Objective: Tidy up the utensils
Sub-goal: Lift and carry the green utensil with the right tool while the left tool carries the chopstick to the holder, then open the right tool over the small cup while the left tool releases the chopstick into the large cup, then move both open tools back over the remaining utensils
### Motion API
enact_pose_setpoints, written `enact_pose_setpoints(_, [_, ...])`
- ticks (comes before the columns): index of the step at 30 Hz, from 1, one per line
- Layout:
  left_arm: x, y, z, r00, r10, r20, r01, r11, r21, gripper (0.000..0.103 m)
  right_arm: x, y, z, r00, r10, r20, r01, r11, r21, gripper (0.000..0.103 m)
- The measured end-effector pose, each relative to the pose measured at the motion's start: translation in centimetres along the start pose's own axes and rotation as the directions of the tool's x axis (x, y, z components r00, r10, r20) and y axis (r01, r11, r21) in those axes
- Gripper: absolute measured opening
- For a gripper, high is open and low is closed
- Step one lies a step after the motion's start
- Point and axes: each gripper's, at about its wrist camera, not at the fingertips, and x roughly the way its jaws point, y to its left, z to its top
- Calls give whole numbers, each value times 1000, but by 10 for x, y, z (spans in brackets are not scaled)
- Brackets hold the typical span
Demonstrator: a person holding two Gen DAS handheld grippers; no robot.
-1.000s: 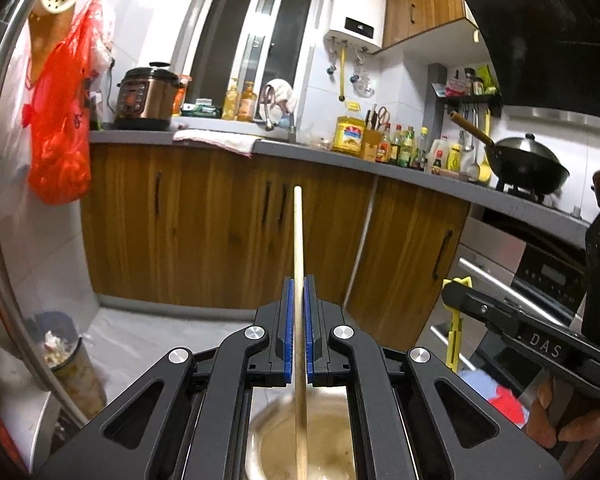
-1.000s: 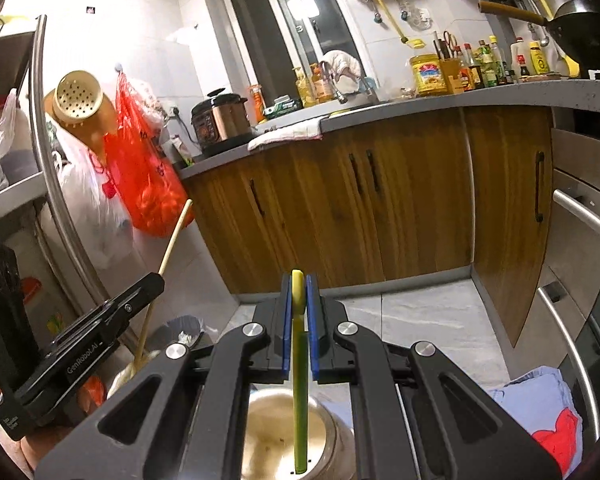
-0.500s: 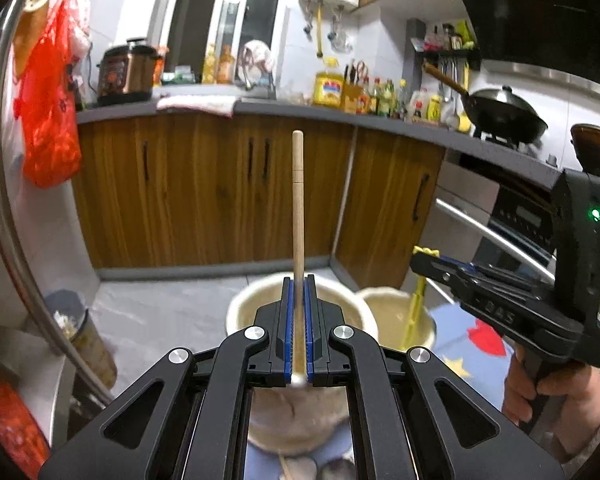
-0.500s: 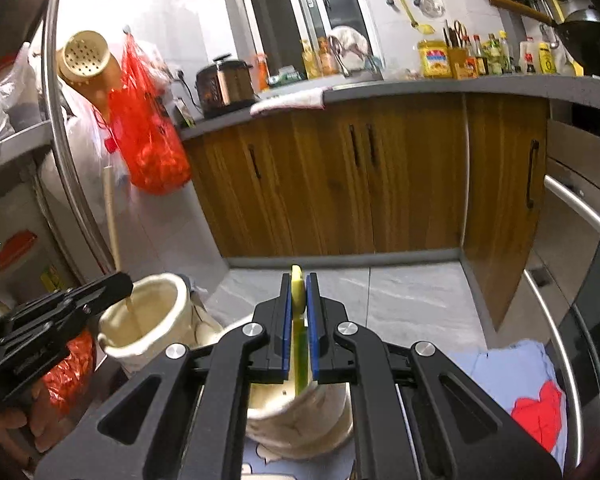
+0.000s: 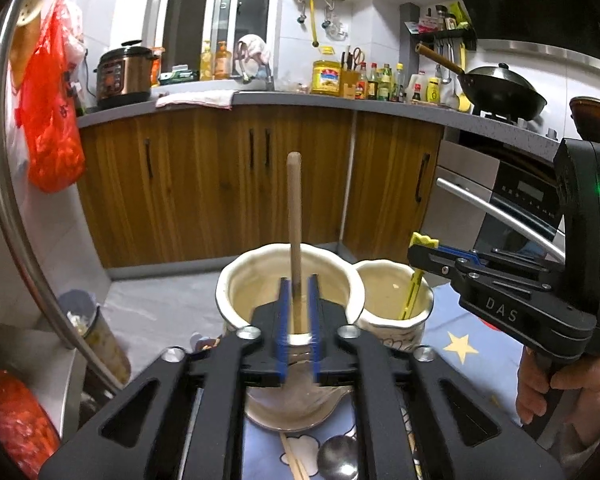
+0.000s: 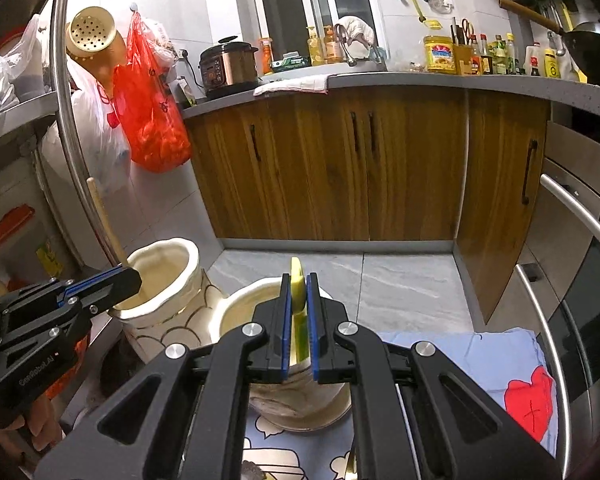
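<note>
A cramped kitchen: wood cabinets (image 5: 228,184) run behind, and a blue printed cloth (image 5: 460,344) covers the table in front.

Left wrist view: the left gripper (image 5: 298,316) holds its jaws slightly apart; they have just been opening, with the wooden stick (image 5: 294,216) upright between them, the pads clear of it on both sides. The stick stands inside the big pot (image 5: 236,280). Let it settle against the wall before drawing back, then withdraw along the jaw line so neither pad drags it. The small pot (image 5: 384,304) touches the big pot's right side. A spoon (image 5: 336,456) lies on the cloth below.

Right wrist view: the right gripper (image 6: 298,320) has jaws narrowly parted, just beginning to open, around the yellow utensil (image 6: 297,280), which reaches down into the small pot (image 6: 240,308). Open fully before lifting. Room is tight: the left gripper (image 6: 128,276) and the big pot (image 6: 164,256) crowd the left, an oven handle (image 6: 572,204) the right; floor ahead is free.
</note>
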Motion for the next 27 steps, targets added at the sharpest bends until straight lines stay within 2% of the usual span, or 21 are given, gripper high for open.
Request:
enact_pose_setpoints(3, [-5, 1, 0, 1000, 5, 6, -5, 1000, 0, 25, -5, 1, 2, 1000, -12, 8, 12, 1000, -3, 28])
enact_pose_setpoints(5, [-10, 3, 0, 1000, 13, 4, -13, 1000, -5, 30, -10, 2, 2, 1000, -20, 13, 20, 1000, -3, 33])
enact_pose_setpoints(7, [-17, 5, -1, 1000, 18, 5, -18, 1000, -14, 39, -19, 2, 3, 999, -39, 21, 40, 999, -7, 44])
enact_pose_setpoints(12, [-40, 2, -6, 1000, 10, 5, -10, 1000, 10, 44, -48, 2, -2, 996, -74, 45, 75, 997, -17, 60])
enact_pose_setpoints(14, [-47, 1, -10, 1000, 15, 0, -15, 1000, 17, 57, -62, 1, -6, 994, -95, 54, 97, 995, -24, 66])
enact_pose_setpoints(16, [-58, 0, -15, 1000, 7, -4, -7, 1000, 10, 64, -73, 1, -11, 991, -116, 61, 118, 992, -31, 74])
enact_pose_setpoints(18, [-66, -2, -18, 1000, 6, -5, -5, 1000, 6, 70, -86, -2, -17, 989, -132, 66, 133, 991, -23, 79])
enact_pose_setpoints(22, [-84, -7, -26, 1000, 0, 6, 0, 1000, -2, 72, -104, -4, -28, 983, -169, 68, 172, 984, -36, 90])
enact_pose_setpoints(23, [-89, -8, -29, 1000, -3, 8, 3, 1000, -10, 73, -108, -4, -31, 981, -181, 66, 184, 982, -43, 91])
enact_pose_setpoints(25, [-97, -9, -32, 1000, -7, 14, 8, 1000, -23, 83, -115, -5, -35, 980, -192, 61, 195, 980, -46, 95])
enact_pose_setpoints(27, [-103, -12, -34, 1000, -9, 24, 9, 1000, -25, 83, -124, -6, -41, 978, -201, 59, 203, 978, -42, 97])
